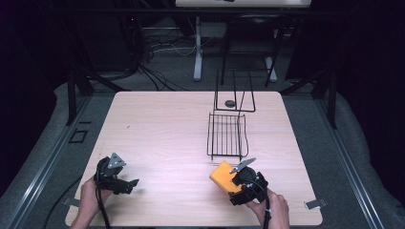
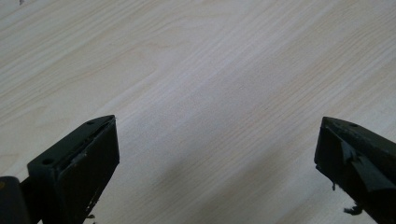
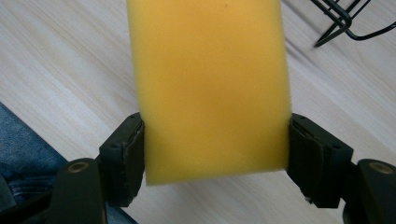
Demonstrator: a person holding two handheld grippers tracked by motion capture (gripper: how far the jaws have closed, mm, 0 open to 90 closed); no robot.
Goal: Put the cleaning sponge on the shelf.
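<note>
While the right claw [image 3: 215,140] clamps a yellow sponge [image 3: 210,84] by its two side edges, the person lifts it just clear of the wooden counter [image 1: 162,133] at the near right corner, close to the front end of a black wire rack [image 1: 227,136]. The left claw [image 2: 217,154] hangs over bare wood at the near left, its jaws standing wide apart with nothing between them. The step in hand looks like carrying the sponge toward the rack — and doing it well means keeping the squeeze even, since soft foam can bow or slip out of a grip this near its end. A level, unhurried approach over the rack's front rim — not a sweep through its thin wires — should keep the sponge from snagging.
</note>
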